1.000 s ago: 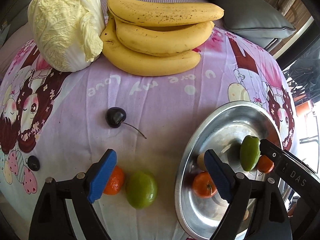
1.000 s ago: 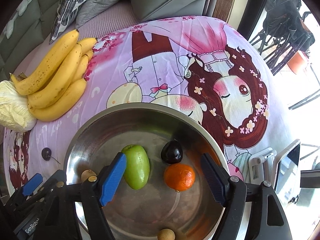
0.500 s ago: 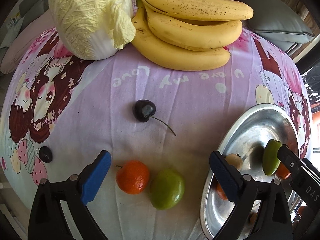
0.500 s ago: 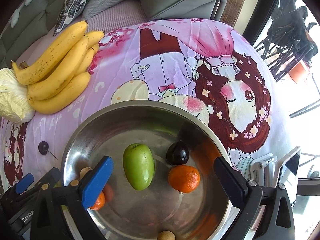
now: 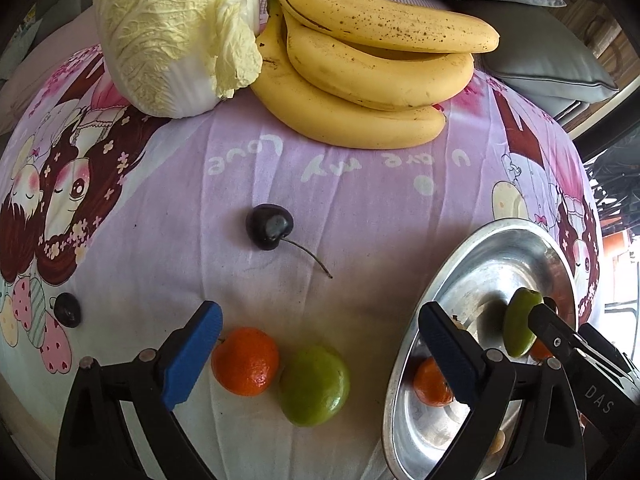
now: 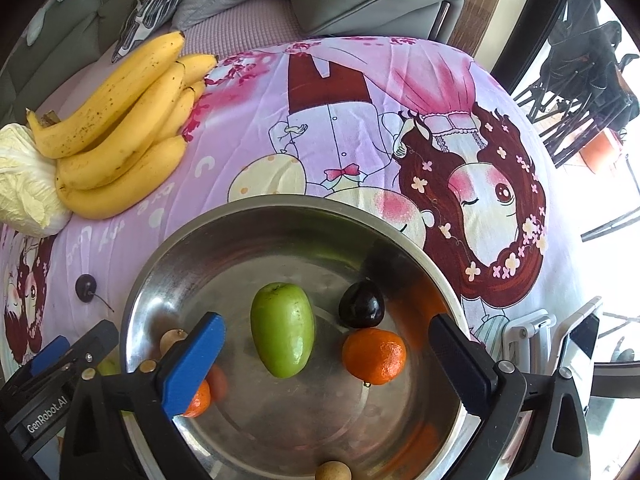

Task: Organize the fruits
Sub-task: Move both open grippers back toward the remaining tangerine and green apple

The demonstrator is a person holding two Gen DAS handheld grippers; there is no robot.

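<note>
Left gripper (image 5: 320,344): jaws wide, nothing held; above orange (image 5: 245,361) & green fruit (image 5: 314,385), touching on cloth (image 5: 360,208), bowl (image 6: 280,216) just beside; centre on 1 fruit, else 2nd rolls. Right gripper (image 6: 326,354): released, over bowl w/ 2 oranges, green fruit, cherry.

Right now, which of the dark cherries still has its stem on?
The cherry lying mid-cloth, below the bananas: a thin stem curls off it. The cherry at the cloth's left edge and the cherry in the bowl show none.
</note>
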